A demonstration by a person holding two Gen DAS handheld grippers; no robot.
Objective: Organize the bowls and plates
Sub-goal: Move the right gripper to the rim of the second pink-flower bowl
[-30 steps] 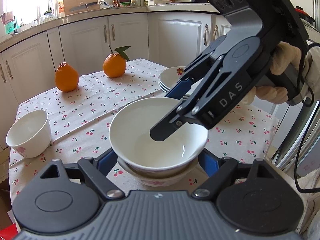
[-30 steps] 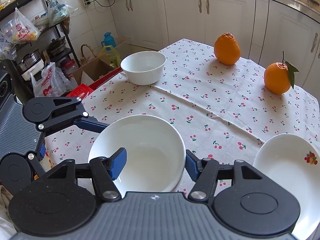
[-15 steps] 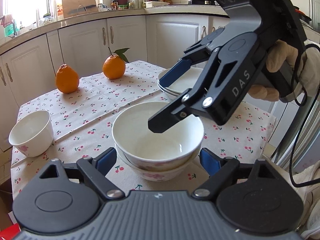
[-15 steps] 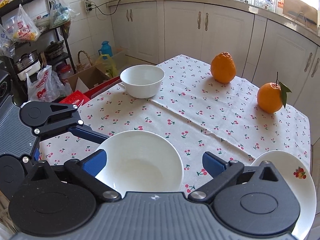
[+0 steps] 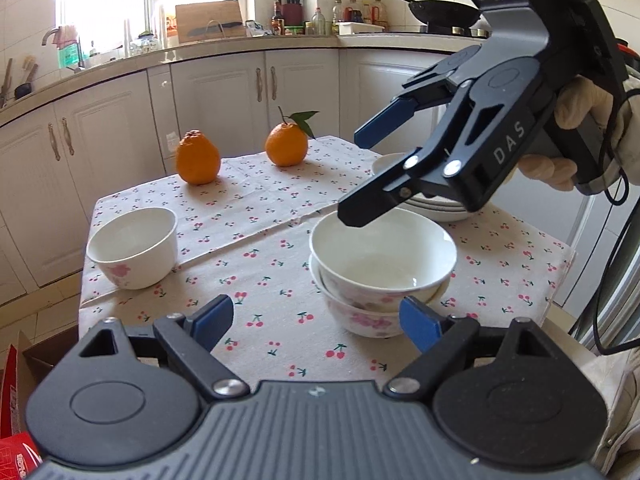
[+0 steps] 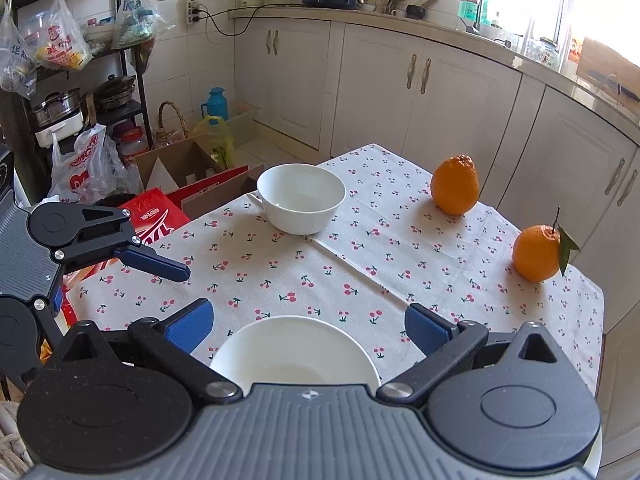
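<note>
Two white bowls (image 5: 382, 272) sit nested on the cherry-print tablecloth (image 5: 272, 264); the lower one has a pink flower pattern. My right gripper (image 5: 366, 172) hovers open just above the stack's far rim, with nothing between its fingers. In its own view the top bowl (image 6: 294, 352) lies below and between the open right gripper (image 6: 306, 328). My left gripper (image 5: 316, 322) stands open in front of the stack, pads clear of it; one of its fingers (image 6: 156, 264) shows in the right wrist view. A third bowl (image 5: 132, 246) (image 6: 301, 198) stands alone near the table's left edge. A stack of plates (image 5: 436, 204) sits behind the right gripper.
Two oranges (image 5: 198, 162) (image 5: 287, 144) rest at the far side of the table. A cardboard box (image 6: 188, 168) and a red bag (image 6: 156, 216) stand on the floor past the table edge. White cabinets (image 5: 224, 96) ring the room.
The right gripper opened, let go of the top bowl now nested in the stack, and rose up and back. The left gripper drew back from the stack.
</note>
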